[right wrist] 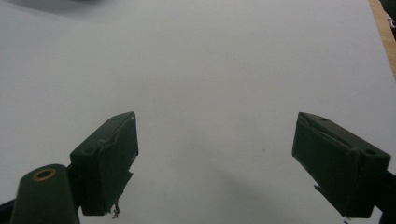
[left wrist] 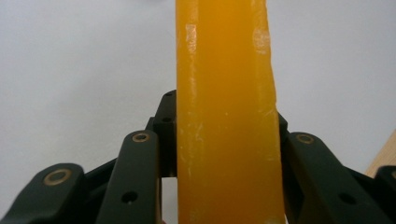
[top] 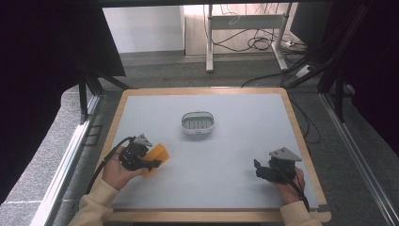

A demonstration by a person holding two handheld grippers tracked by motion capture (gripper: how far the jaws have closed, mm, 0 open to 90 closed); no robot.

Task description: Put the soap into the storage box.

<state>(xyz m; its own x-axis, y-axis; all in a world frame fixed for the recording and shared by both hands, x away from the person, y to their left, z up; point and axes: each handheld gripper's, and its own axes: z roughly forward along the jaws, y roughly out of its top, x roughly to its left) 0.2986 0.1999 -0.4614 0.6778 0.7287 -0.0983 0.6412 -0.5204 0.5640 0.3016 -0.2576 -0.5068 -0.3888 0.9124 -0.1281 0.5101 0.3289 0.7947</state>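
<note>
We see our left gripper clenched on an orange bar, our right gripper released — jaws wide apart, a white slotted dish mid-table.

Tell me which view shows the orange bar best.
The left gripper view: the orange bar stands close up, clamped between the jaws. The high view shows it small beside the left hand-held gripper, near the table's left edge.

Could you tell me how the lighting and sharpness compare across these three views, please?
High view: evenly lit table, dark surroundings, soft. Left gripper view: the orange block sits so close it looks slightly blurred, with pale glare streaks. Right gripper view: dimmer, greyish, a faint shadow between the open jaws of the right gripper.
</note>
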